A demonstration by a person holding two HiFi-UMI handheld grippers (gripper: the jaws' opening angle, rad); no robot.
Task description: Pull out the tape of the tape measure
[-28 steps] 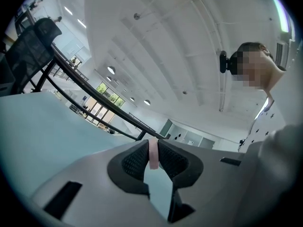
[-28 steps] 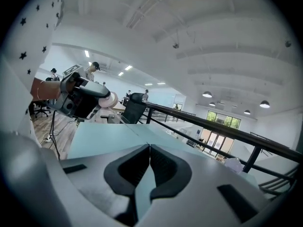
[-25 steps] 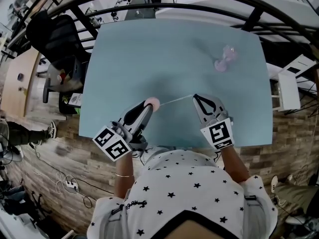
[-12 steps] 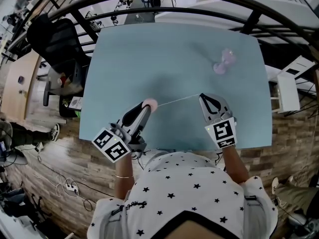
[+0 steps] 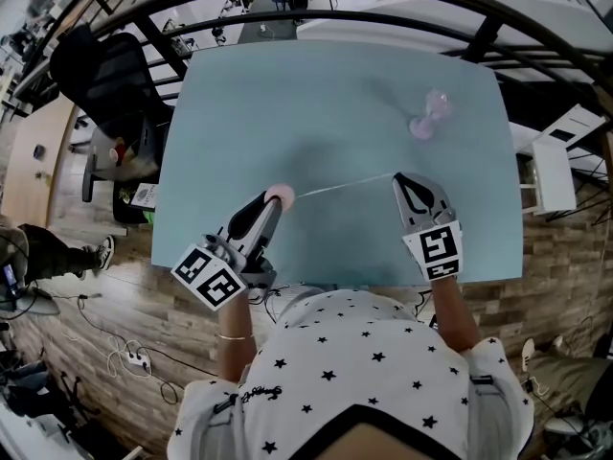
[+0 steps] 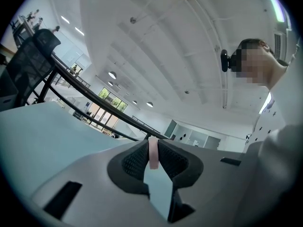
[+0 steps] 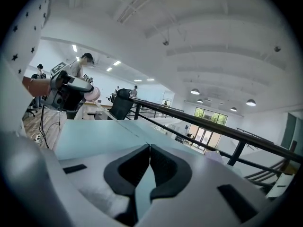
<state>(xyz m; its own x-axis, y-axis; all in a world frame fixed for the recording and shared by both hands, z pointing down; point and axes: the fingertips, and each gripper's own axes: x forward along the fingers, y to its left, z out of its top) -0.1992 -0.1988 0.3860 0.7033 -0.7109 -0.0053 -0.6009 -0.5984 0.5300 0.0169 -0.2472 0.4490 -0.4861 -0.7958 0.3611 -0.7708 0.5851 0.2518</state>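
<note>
The left hand-held gripper (image 5: pixel 271 202) is pinching the pink tape measure (image 5: pixel 283 195) over the surface (image 5: pixel 335 94). The right hand-held gripper (image 5: pixel 402 182), jaws pressed together, is gripping the tape (image 5: pixel 345 186) by its end. Pulling straight and level is likely working best, with no twisting. Only the head view is showing the drawn tape, while the left gripper view is showing the clamped tape measure edge-on.

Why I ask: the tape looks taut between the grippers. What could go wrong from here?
1. The thin tape is pinched only at the tips of the right gripper; it may slip out and snap back.
2. The left gripper clamps the round pink tape measure by a narrow edge, so further pulling might twist or drag it loose.
</note>
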